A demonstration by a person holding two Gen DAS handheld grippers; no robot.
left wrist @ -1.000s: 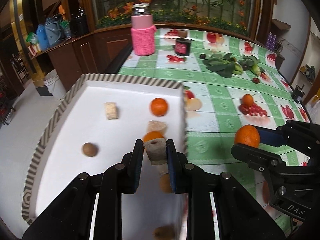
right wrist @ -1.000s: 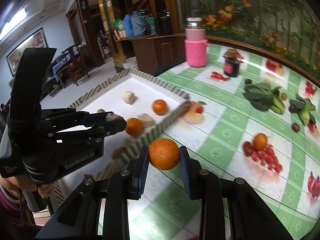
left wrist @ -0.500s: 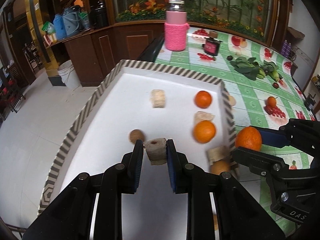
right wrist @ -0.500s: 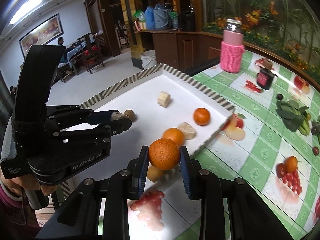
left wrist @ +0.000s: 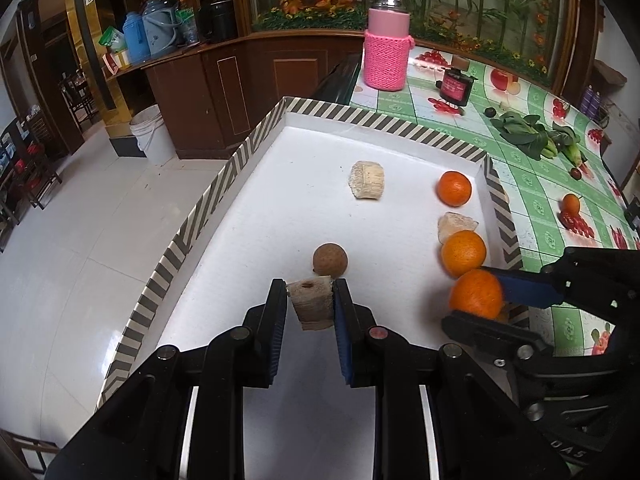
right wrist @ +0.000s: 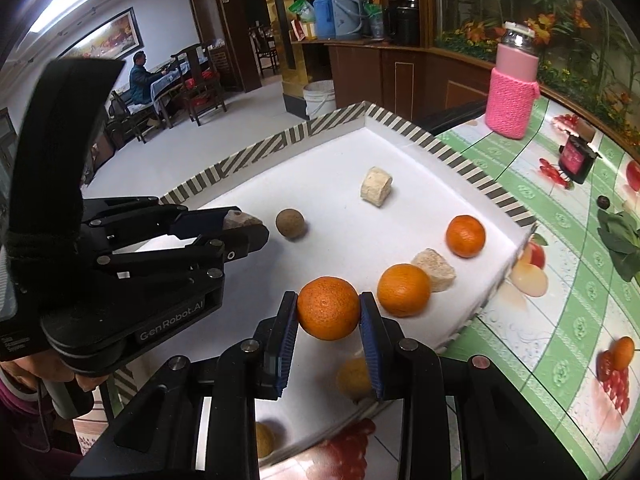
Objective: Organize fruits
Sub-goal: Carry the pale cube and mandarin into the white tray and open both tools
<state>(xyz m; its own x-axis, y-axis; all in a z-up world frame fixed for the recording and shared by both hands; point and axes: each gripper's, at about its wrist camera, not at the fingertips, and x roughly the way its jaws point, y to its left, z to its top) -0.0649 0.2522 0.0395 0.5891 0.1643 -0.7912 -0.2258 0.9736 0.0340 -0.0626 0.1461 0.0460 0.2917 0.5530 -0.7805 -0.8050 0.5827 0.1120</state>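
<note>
Here, your left gripper (left wrist: 311, 300) clamps a beige chunk (left wrist: 311, 307) and your right gripper (right wrist: 328, 312) an orange (right wrist: 328, 308), both above the striped tray (left wrist: 236, 160). Several fruits already lie inside; one small orange (left wrist: 570, 204) remains on the tablecloth (left wrist: 532, 184).

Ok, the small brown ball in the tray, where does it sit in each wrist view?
Left wrist: the brown ball lies on the white tray floor at picture centre, just beyond the chunk held in the left gripper.
Right wrist: the brown ball is left of centre, just right of the left gripper tip.
Shared landmark: the pale ridged cylinder chunk lies farther up the tray in both.
</note>
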